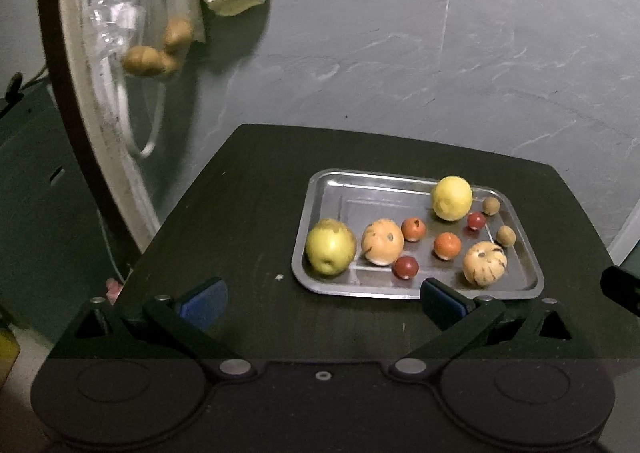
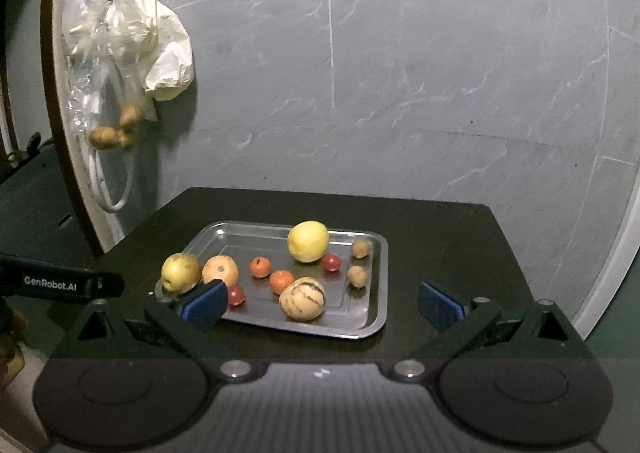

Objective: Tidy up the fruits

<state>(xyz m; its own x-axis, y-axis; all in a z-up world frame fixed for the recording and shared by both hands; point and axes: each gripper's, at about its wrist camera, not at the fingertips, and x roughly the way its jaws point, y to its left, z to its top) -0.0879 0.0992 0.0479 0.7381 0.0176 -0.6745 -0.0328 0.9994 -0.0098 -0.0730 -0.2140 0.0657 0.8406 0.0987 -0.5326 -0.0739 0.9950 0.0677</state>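
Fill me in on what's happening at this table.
A person holds a hand-held gripper in each hand, and both the left hand-held gripper and the right hand-held gripper are open and empty, poised in front of a shiny rectangular metal tray on a dark table. The tray holds ten fruits, among them a yellow-green apple, a round yellow lemon and a pale striped melon-like fruit. Nothing is gripped yet.

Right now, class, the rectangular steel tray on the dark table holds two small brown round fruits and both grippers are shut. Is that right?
Not quite. Both grippers, left and right, are open, as each wrist view shows. The rectangular steel tray on the dark table does hold two small brown round fruits.
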